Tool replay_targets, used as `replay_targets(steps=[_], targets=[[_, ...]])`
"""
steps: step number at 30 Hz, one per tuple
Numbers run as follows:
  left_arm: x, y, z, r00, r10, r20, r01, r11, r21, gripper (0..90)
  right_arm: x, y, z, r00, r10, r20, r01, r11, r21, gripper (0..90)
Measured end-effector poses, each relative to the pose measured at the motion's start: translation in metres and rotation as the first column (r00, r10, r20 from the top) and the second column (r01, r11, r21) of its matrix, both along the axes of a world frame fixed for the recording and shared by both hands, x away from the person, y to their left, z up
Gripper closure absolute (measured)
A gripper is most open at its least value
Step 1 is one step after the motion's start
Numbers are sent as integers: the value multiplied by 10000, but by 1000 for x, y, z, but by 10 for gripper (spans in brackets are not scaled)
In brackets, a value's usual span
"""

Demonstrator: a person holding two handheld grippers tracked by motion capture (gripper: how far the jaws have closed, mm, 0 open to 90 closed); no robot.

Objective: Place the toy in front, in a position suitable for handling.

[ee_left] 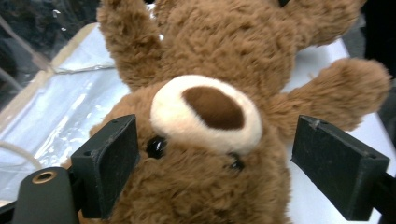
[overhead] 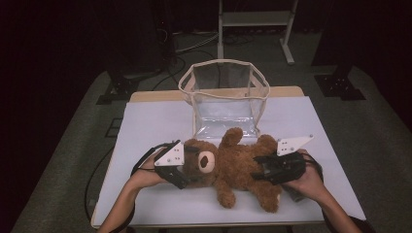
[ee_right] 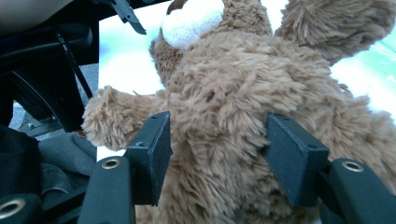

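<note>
My right gripper (ee_right: 215, 158) pinches the teddy bear's (overhead: 233, 167) belly for lifting toward the clear bag (overhead: 224, 97); left gripper (ee_left: 229, 163) spread astride its head, one finger (ee_left: 343, 165) clear.

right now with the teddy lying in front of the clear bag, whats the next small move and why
Probably close the left gripper on the teddy bear's head: its jaws straddle the head with a gap at one pad. The right gripper already presses the body, and the clear bag stands open behind, ready for a two-handed lift.
</note>
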State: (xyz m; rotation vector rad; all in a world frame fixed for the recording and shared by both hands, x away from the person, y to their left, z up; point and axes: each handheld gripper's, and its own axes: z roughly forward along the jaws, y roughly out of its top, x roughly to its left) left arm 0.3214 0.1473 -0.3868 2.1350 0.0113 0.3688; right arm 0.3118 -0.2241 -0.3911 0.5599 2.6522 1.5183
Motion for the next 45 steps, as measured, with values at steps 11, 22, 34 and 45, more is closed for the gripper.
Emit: replay_targets(steps=[11, 22, 34, 45], targets=[[2, 2, -13, 9998, 181, 94, -177, 9990, -411, 119, -19, -47, 0, 9960, -898, -25, 899, 9958, 168, 386], [5, -4, -17, 9991, 418, -8, -418, 9991, 0, 141, -1, -87, -41, 9531, -3010, 314, 3015, 9351, -1863, 369], [4, -8, -16, 9984, 568, -51, -567, 9983, 148, 182, 15, -95, -53, 9255, -3765, -416, 3549, 9002, -2524, 781], [6, -9, -15, 9986, 524, -85, -522, 9984, 203, 183, -20, -91, 8, 9765, -2068, -610, 2071, 9783, -7, 786]])
